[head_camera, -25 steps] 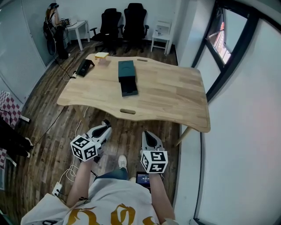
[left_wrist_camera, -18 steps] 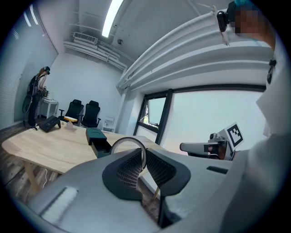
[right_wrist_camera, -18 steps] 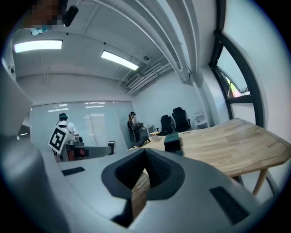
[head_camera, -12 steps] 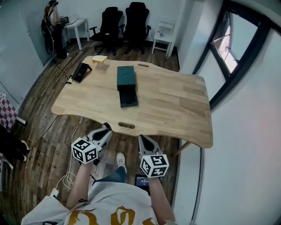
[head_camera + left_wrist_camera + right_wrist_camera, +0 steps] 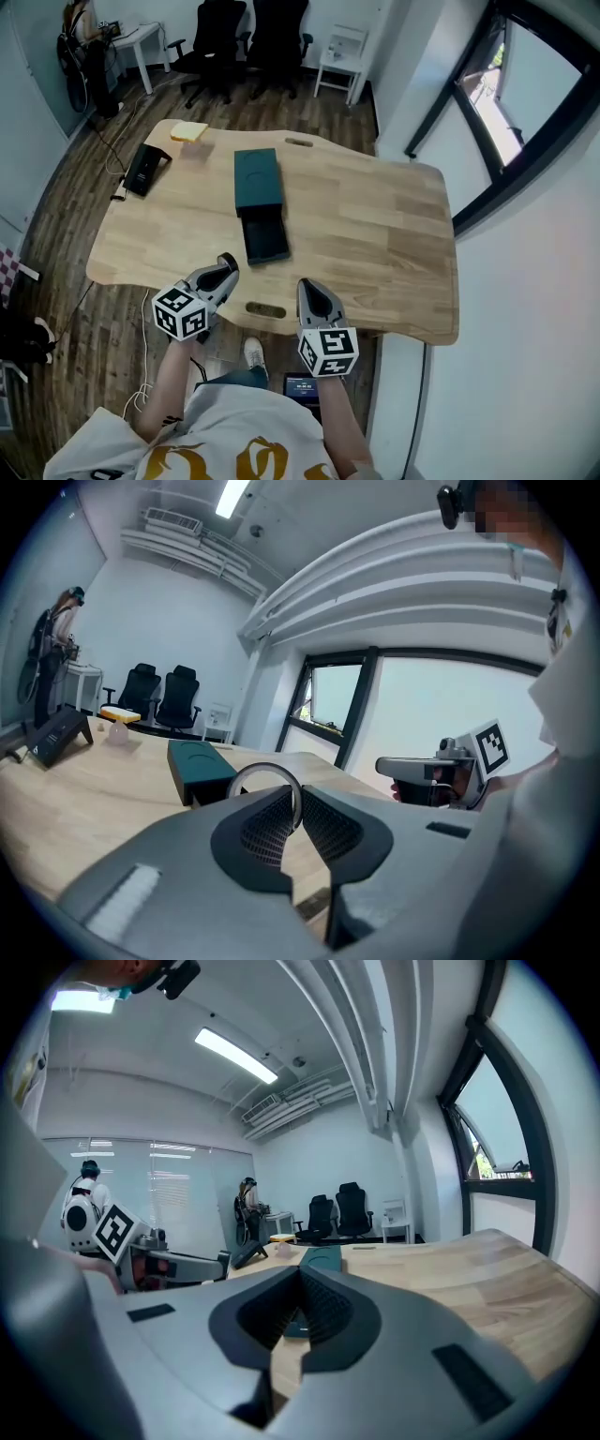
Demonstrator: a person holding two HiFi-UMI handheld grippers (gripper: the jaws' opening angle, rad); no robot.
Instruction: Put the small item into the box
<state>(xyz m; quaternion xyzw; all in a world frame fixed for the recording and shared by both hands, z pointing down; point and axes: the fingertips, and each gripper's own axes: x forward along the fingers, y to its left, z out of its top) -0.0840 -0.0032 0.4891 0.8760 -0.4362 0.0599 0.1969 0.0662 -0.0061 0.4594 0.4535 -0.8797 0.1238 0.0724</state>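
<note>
Pinches a thin metal ring (image 5: 265,782) between the closed jaws of the left hand-held gripper (image 5: 298,803), with the loop standing up above the pads. Holds the right hand-held gripper (image 5: 300,1305) closed as well, jaws together with nothing between them. Reaches with both tips over the near edge of the worktop (image 5: 375,225) now, one on either side of the slot (image 5: 265,309) cut in that edge; a second ago hung short of it, above the floor. Faces the dark teal box (image 5: 257,178) at mid-worktop, its drawer (image 5: 265,239) pulled out toward the near edge. Stands nearer to the box than before, though with the ring well apart from it. Leaves a black device (image 5: 142,169) near the left edge and a yellow block (image 5: 188,131) at the far left corner, both untouched.
</note>
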